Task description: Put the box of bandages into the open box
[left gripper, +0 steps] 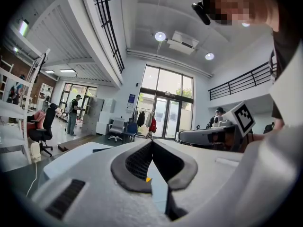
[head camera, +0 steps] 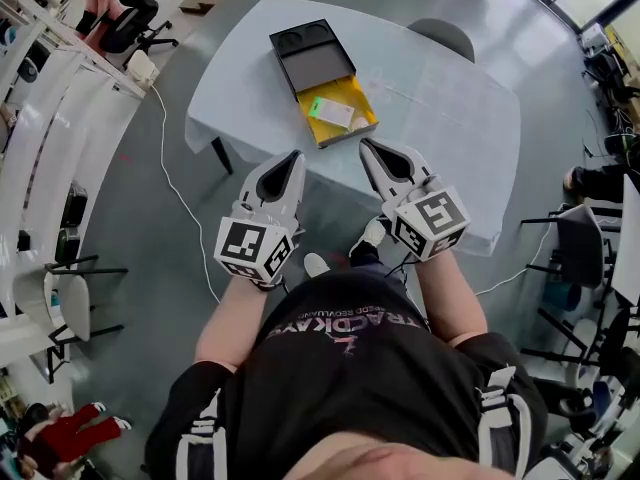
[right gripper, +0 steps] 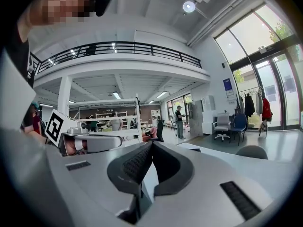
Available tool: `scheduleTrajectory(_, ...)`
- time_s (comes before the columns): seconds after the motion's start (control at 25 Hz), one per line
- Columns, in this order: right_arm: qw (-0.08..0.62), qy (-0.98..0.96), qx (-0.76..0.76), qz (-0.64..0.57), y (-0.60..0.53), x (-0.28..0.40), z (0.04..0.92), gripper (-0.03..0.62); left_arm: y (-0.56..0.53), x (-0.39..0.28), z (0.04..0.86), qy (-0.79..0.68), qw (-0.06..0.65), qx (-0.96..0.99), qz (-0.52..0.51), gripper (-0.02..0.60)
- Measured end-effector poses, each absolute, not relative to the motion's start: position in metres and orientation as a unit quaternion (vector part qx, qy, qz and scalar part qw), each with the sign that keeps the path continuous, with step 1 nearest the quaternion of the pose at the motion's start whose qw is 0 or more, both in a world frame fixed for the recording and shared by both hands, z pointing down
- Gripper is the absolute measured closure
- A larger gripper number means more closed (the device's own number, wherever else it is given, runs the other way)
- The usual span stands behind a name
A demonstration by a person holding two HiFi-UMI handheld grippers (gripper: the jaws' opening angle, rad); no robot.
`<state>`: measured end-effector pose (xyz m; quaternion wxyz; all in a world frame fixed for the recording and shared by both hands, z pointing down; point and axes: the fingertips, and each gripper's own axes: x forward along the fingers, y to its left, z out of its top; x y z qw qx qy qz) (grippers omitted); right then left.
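Note:
In the head view a yellow-lined open box (head camera: 352, 133) lies on the pale table (head camera: 450, 108), with its black lid part (head camera: 312, 53) behind it. A white and green box of bandages (head camera: 332, 114) lies inside the yellow part. Both grippers hover level in front of the table's near edge, apart from the boxes. My left gripper (head camera: 293, 158) is shut, its tips meeting with nothing between them (left gripper: 151, 142). My right gripper (head camera: 368, 147) is shut and empty too (right gripper: 151, 144). Each gripper view shows the other gripper beside it, the right gripper (left gripper: 208, 135) and the left gripper (right gripper: 94, 142).
A grey chair (head camera: 446, 36) stands at the table's far side. White shelving (head camera: 40, 118) and an office chair (head camera: 130, 18) are at the left, and a cable (head camera: 180, 193) runs over the floor. Dark chairs (head camera: 585, 238) stand at the right. People stand far off in the hall.

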<state>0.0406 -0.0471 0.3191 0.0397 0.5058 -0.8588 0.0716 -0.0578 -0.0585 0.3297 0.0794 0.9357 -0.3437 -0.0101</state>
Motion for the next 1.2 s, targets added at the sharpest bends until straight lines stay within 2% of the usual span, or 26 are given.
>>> scheduleTrajectory(1.2, 0.043, -0.863, 0.497, 0.078, -0.041, 0.033, 0.323, 0.582, -0.051, -0.061, 0.338, -0.339, 0.082, 0.937, 0.0, 0.566)
